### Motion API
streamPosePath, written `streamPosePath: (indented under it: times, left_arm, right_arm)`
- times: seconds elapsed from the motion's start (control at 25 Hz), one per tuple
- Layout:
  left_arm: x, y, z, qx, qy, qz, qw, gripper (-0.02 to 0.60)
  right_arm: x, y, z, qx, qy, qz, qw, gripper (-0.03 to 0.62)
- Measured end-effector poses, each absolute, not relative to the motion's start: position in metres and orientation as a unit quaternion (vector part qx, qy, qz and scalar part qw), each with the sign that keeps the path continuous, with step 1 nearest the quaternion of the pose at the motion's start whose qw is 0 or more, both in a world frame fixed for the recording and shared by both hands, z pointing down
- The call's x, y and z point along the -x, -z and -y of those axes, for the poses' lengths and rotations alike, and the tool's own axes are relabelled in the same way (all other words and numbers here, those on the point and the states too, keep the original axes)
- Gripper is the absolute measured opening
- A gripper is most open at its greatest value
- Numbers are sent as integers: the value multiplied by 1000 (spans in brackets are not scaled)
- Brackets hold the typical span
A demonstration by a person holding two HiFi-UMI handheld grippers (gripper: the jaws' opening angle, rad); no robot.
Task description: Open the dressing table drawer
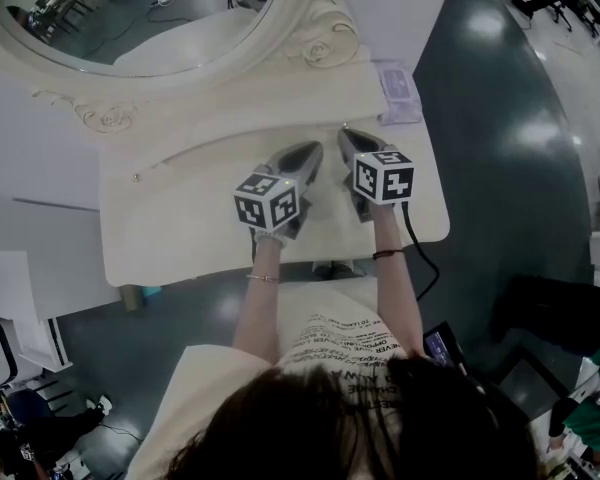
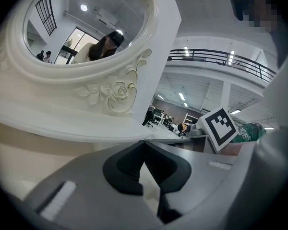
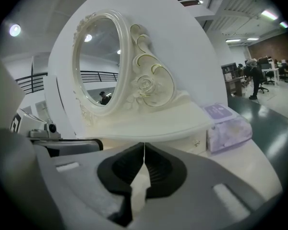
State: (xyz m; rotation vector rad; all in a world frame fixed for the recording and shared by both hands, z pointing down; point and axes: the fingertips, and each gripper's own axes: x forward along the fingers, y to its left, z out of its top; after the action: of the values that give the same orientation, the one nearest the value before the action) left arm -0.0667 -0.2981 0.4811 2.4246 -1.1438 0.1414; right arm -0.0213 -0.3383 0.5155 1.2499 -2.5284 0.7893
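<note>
— What's over on the left, from where you stand?

— The oval mirror (image 1: 130,8) in its carved cream frame, at the back of the dressing table (image 1: 180,233). Under it runs a narrow shelf, and below the shelf a low front face with a tiny knob (image 1: 137,177) at its left end.

— And the person's tools?

— Both are over the table top, side by side, noses toward that low face. The left gripper (image 1: 310,153) has its jaws pressed together at the tips, and nothing is caught in them. Its marker cube (image 1: 267,200) sits just behind, above the wrist.

— The other one?

— The right gripper (image 1: 348,136) is just beside it and a touch nearer the mirror. It's clenched too, tips meeting, with only bare table showing beneath them. It has its own cube (image 1: 384,176).

— So where's the drawer?

— Look along the right tool: the drawer (image 3: 189,140) is tucked under the shelf with a little knob (image 3: 198,142), its front flush with the face, so closed. It's ahead of the jaw tips and a bit to their right. Neither tool has hold of the knob. I can't say whether the right tips touch the front.

— Anything further right?

— A pale purple tissue pack (image 1: 398,93) stands at the table's right end, just beside that drawer.
</note>
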Motion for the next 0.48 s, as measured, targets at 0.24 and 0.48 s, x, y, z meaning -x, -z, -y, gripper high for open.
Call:
streamPosePath:
  times: [0.24,0.48]
  left_arm:
    - [64,-486,302,-880,-53,410,235,-2]
    - [64,-492,305,-880,-57,407,239,-2]
  right_arm:
    - [17,-524,344,-433,-272,851,119,20]
    - [12,-529,350,-449,-273,842,124,35]
